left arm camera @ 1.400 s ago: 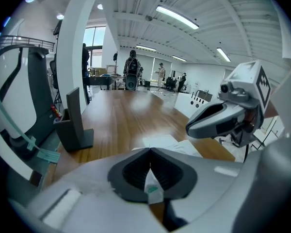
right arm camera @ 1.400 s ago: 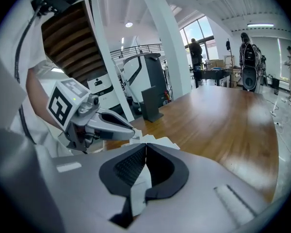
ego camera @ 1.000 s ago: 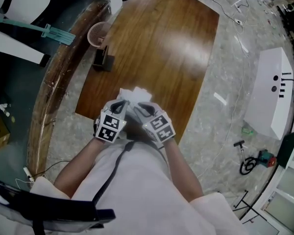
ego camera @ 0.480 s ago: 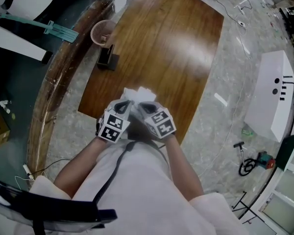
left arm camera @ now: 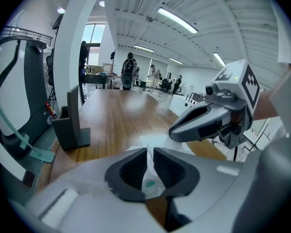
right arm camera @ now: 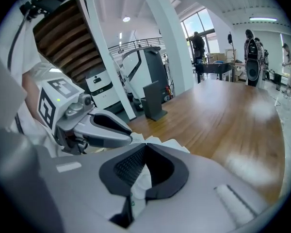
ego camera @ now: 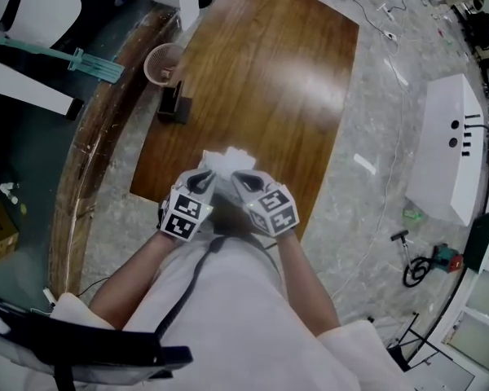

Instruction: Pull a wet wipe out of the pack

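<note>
The white wet wipe pack [ego camera: 226, 158] is held over the near edge of the wooden table [ego camera: 269, 72], crumpled between both grippers. My left gripper [left arm camera: 150, 155] has its jaws opening. A narrow gap shows between them, with the pack's white film and its green mark [left arm camera: 150, 181] still in it. My right gripper [right arm camera: 145, 148] has its tips together, shut on a fold of the same white pack [right arm camera: 139, 177]. In the head view the left gripper [ego camera: 202, 177] and the right gripper [ego camera: 241, 177] sit side by side, almost touching. I cannot tell a loose wipe from the pack.
A dark grey stand [ego camera: 173, 104] and a pink basket [ego camera: 163, 59] sit at the table's far left. A white cabinet [ego camera: 452, 149] stands on the floor to the right. Cables and a small pump [ego camera: 424, 265] lie on the marble floor.
Both grippers stay together on the white pack at the table's near edge. Only the view has shifted slightly.
</note>
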The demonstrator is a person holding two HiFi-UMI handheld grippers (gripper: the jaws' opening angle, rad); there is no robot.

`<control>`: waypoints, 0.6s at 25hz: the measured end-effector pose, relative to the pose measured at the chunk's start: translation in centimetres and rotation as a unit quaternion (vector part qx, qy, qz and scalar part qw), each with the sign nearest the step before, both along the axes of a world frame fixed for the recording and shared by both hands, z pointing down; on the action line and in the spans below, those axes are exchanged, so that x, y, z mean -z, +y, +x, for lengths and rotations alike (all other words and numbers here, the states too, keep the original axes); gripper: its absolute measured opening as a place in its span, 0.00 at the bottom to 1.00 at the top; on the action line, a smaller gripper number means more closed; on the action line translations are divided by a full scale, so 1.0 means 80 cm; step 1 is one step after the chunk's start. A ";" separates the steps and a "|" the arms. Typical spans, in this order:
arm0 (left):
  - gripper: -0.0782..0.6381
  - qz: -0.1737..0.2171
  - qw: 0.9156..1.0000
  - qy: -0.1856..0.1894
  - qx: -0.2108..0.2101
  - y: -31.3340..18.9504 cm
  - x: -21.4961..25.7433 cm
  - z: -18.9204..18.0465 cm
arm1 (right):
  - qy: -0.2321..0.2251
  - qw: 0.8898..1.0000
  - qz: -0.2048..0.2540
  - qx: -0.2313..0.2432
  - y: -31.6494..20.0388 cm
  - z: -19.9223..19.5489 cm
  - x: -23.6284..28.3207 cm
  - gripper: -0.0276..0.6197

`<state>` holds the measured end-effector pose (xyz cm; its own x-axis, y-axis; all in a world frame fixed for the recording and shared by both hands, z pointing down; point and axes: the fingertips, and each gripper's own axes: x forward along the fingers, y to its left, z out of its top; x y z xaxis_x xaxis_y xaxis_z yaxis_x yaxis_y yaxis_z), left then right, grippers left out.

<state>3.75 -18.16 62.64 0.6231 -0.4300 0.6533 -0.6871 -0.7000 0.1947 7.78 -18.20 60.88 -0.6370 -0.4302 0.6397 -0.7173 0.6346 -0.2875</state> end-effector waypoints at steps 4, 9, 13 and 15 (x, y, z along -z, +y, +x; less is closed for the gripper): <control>0.23 0.006 1.000 0.008 -0.018 0.002 0.019 -0.001 | -0.028 0.999 0.014 -0.031 -0.003 0.005 0.022 0.06; 0.25 0.030 0.999 0.023 -0.035 0.003 0.051 -0.004 | -0.056 0.996 0.040 -0.060 -0.002 0.009 0.059 0.06; 0.25 0.054 0.997 0.029 -0.049 0.005 0.075 -0.003 | -0.075 0.992 0.062 -0.086 0.002 0.014 0.084 0.06; 0.25 0.063 0.996 0.034 -0.051 0.004 0.086 -0.002 | -0.080 0.990 0.073 -0.094 0.005 0.016 0.096 0.06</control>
